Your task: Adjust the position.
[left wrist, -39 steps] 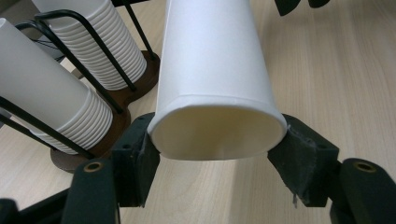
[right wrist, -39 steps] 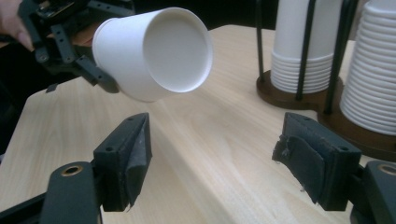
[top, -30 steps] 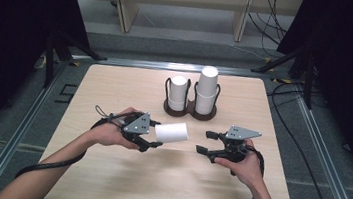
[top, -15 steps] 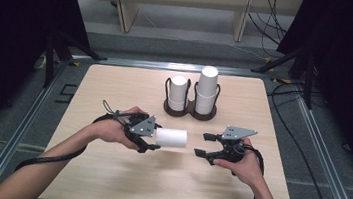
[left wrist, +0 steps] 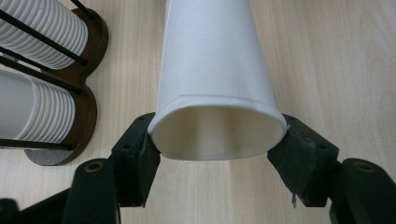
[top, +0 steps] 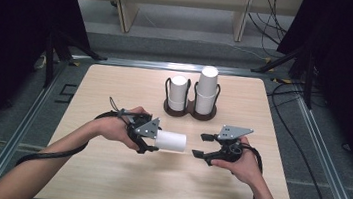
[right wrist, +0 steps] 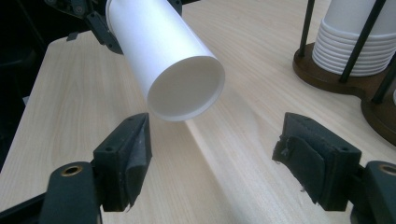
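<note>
A white paper cup (top: 170, 140) lies level in the air just above the table, and my left gripper (top: 154, 139) is shut on one end of it. In the left gripper view the cup (left wrist: 215, 70) runs away from the jaws, whose pads (left wrist: 140, 158) press its rim from both sides. My right gripper (top: 199, 146) stands open a short way to the cup's right, pointing at it. In the right gripper view the cup's round free end (right wrist: 184, 88) hangs just beyond my open right gripper (right wrist: 217, 156), apart from both pads.
A dark brown double holder (top: 188, 112) stands at the table's far middle with two stacks of white cups (top: 205, 90), the right one taller. The wooden table (top: 115, 87) has bare room on both sides and in front of the hands.
The left gripper has carried the cup slightly toward the near edge and levelled it. The right gripper has shifted a little left, closer to the cup's free end.
</note>
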`<control>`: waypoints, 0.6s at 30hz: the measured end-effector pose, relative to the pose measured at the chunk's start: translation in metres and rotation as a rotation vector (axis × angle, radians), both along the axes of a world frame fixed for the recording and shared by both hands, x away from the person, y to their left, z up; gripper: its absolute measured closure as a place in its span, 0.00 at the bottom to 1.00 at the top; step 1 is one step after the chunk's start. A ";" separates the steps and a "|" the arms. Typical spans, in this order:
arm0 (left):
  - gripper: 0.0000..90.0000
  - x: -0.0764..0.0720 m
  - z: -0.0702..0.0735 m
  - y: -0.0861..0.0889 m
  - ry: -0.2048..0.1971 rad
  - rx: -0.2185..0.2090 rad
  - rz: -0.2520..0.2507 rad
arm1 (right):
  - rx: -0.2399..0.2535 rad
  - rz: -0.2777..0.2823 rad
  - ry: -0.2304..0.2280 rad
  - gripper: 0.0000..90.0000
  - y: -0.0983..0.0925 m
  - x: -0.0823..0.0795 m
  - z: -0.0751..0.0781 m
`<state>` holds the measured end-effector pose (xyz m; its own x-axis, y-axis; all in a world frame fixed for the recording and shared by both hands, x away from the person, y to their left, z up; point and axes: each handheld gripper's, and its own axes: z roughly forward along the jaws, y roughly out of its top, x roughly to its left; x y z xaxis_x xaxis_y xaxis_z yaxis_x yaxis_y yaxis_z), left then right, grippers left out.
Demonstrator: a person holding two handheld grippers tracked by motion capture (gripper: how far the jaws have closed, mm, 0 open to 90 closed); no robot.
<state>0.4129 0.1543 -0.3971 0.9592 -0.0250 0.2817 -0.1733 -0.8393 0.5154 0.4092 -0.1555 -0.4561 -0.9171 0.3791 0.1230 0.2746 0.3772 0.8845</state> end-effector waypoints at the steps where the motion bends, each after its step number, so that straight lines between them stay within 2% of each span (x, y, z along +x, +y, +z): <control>1: 0.39 0.000 0.002 -0.002 0.003 0.018 -0.005 | -0.008 0.007 0.003 0.29 0.002 0.000 0.000; 9: 0.39 -0.001 0.006 -0.009 0.010 0.072 -0.012 | -0.042 0.027 -0.016 0.29 0.006 0.000 0.004; 10: 0.39 -0.001 0.005 -0.010 0.015 0.064 -0.004 | -0.044 0.029 -0.014 0.29 0.006 0.000 0.004; 15: 0.39 0.001 0.007 -0.014 0.013 0.120 -0.013 | -0.054 0.028 -0.001 0.29 0.009 -0.001 0.004; 16: 0.39 0.001 0.007 -0.014 0.019 0.119 -0.006 | -0.059 0.043 -0.032 0.29 0.009 0.001 0.004; 17: 0.39 0.001 0.007 -0.015 0.021 0.120 -0.004 | -0.063 0.041 -0.012 0.29 0.009 0.000 0.004; 18: 0.39 0.001 0.007 -0.016 0.026 0.126 -0.001 | -0.069 0.038 -0.016 0.29 0.009 0.000 0.004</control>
